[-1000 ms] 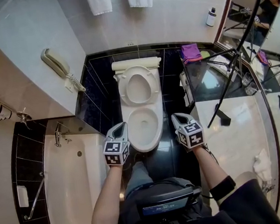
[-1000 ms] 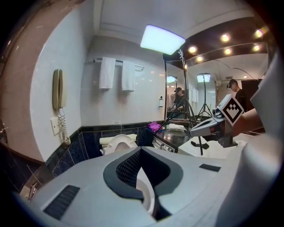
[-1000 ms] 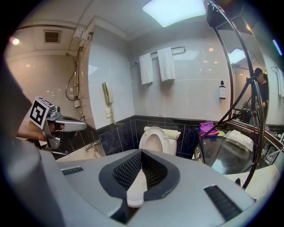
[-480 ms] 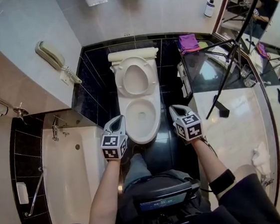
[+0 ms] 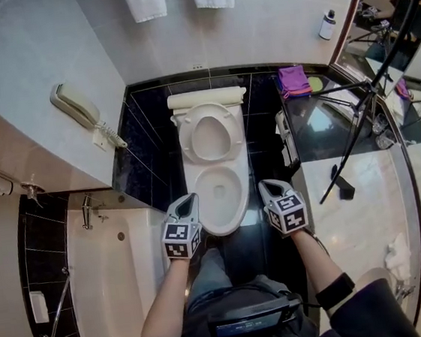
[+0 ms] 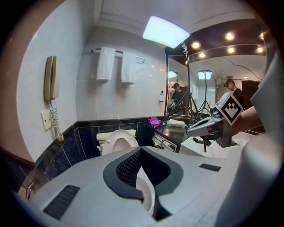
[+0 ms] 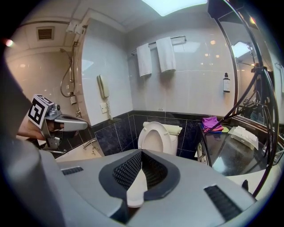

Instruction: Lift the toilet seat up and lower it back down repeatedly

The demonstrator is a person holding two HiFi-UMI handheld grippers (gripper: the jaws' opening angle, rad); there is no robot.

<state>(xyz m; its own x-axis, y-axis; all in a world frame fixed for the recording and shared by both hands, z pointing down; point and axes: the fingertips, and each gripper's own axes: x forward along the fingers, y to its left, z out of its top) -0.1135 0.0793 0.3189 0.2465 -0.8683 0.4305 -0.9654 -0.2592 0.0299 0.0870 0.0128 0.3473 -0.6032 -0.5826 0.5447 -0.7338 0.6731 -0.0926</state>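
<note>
Two things have shifted in the last second, and the toilet seat [image 5: 187, 138] is not one of them; it stands raised as it did a second ago, tipped back against the cistern [image 5: 206, 96], with the open bowl [image 5: 225, 227] bare below it. What has changed is the tongs; the left gripper [image 5: 188, 199] and the right gripper [image 5: 266, 185] have both sunk a little and now sit low at either side of the bowl's front, the left just beside the rim, the right a bit further off. Each pair of jaws is closed tip to tip with nothing between them; only the bowl shows through the gap behind the tips.

For the task, that reads as the top of a cycle; the lowering is not yet begun, and both tools are well apart from the raised seat, so one would have to reach up and forward to tip it.

The seat itself is a white, glossy oval ring, hinged at the back; it looks rigid and light.

Beyond it: a bathtub [image 5: 126, 287] on the left, a wall phone [image 5: 75, 107] above it, a purple cloth [image 5: 289, 79] on the dark counter [image 5: 319, 125] to the right.
</note>
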